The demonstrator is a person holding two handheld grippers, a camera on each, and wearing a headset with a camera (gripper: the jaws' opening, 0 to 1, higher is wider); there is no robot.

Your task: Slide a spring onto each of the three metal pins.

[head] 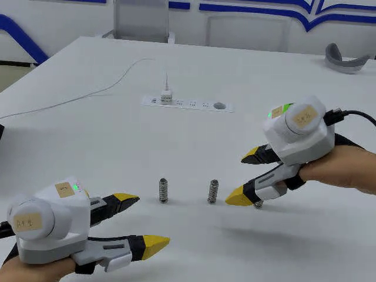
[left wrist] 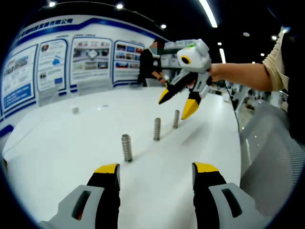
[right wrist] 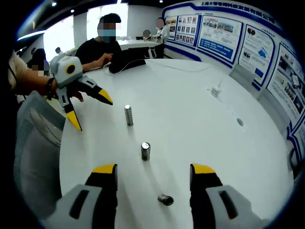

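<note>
Two upright metal pins stand mid-table, each with a coiled spring on it: one [head: 163, 190] [left wrist: 126, 147] [right wrist: 128, 114] on the left, one [head: 213, 191] [left wrist: 157, 129] [right wrist: 146, 150] in the middle. A third pin [head: 258, 204] [left wrist: 176, 118] [right wrist: 166, 199] stands just below my right gripper [head: 242, 178] [left wrist: 175, 107] [right wrist: 153, 169], mostly hidden by its lower jaw in the head view. That gripper is open and holds nothing. My left gripper [head: 144, 222] [left wrist: 156, 169] [right wrist: 93, 114] hovers open and empty near the front left, short of the left pin.
A white power strip [head: 188, 104] with a plug and a thin cable lies farther back on the white table [head: 88, 135]. A grey curved object [head: 346, 59] rests at the far right edge. Behind the table, people [right wrist: 107, 45] sit, and a mesh chair back [right wrist: 38, 143] stands close by.
</note>
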